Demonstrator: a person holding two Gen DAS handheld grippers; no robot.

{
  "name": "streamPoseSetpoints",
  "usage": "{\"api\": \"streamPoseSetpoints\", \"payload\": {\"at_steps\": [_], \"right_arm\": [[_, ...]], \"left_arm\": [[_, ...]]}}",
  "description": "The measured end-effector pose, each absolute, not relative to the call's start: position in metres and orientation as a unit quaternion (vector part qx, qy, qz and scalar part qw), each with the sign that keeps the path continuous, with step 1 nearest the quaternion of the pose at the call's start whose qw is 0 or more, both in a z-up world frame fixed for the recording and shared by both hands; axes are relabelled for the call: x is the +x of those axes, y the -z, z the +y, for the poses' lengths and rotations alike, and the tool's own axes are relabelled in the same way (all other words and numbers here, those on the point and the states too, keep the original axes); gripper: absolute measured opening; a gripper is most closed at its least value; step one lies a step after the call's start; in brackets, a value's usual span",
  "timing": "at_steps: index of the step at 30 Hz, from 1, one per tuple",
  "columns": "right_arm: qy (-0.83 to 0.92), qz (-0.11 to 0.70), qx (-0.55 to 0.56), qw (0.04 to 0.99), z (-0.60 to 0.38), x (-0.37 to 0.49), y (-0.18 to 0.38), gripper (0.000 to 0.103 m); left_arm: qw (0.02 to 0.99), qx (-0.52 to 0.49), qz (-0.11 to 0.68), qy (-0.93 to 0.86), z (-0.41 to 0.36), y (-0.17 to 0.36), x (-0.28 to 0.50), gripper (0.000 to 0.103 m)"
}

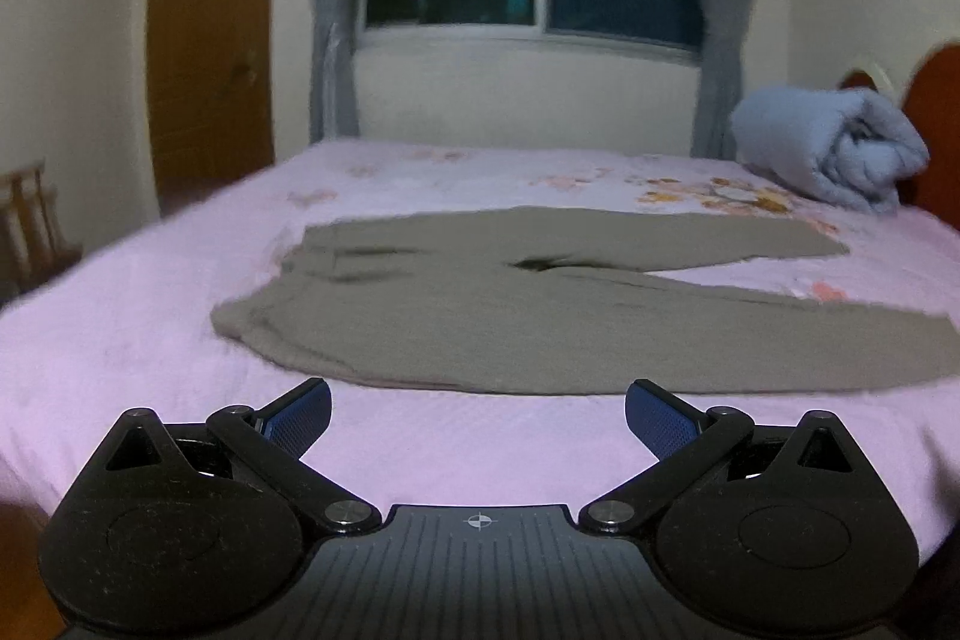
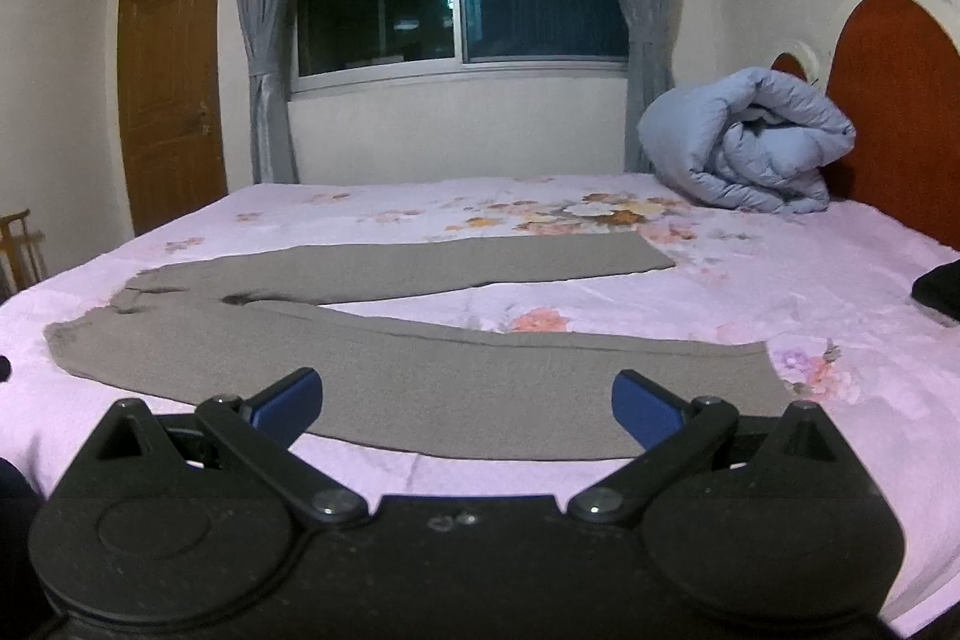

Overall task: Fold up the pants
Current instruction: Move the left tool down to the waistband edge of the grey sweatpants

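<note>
Grey-brown pants (image 1: 480, 316) lie flat on the pink bed, waist to the left and both legs spread apart toward the right. They also show in the right wrist view (image 2: 420, 376). My left gripper (image 1: 478, 415) is open and empty, just short of the near leg's front edge. My right gripper (image 2: 467, 403) is open and empty, hovering over the near leg's front edge, toward the hem end.
The pink floral bedsheet (image 2: 780, 280) covers the bed. A rolled blue duvet (image 2: 750, 141) sits at the back right by the red headboard (image 2: 900, 99). A dark object (image 2: 939, 289) lies at the right edge. A wooden door (image 2: 171, 81) and window stand behind.
</note>
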State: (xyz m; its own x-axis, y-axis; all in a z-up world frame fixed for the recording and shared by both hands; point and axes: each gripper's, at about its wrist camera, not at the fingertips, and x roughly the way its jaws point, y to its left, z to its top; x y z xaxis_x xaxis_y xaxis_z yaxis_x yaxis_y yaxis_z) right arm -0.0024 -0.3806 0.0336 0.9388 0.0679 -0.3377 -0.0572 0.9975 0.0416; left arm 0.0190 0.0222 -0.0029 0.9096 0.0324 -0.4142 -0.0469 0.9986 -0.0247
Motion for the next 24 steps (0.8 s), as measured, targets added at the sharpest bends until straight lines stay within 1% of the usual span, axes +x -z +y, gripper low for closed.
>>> {"api": "streamPoseSetpoints", "payload": {"at_steps": [7, 14, 19, 24], "right_arm": [[-0.048, 0.16, 0.028, 0.986, -0.373, 0.04, -0.054, 0.097], [-0.048, 0.159, 0.009, 0.986, -0.34, 0.118, -0.078, 0.097], [-0.05, 0.162, -0.003, 0.985, -0.319, 0.177, -0.082, 0.097], [-0.039, 0.184, -0.018, 0.982, -0.302, 0.251, -0.068, 0.097]], "left_arm": [[0.97, -0.03, 0.228, -0.078, 0.089, -0.011, 0.087, 0.103], [0.969, -0.046, 0.229, -0.076, 0.148, -0.025, 0.177, 0.103], [0.963, -0.036, 0.254, -0.08, 0.177, -0.017, 0.249, 0.103], [0.958, -0.051, 0.268, -0.086, 0.208, 0.001, 0.315, 0.103]]}}
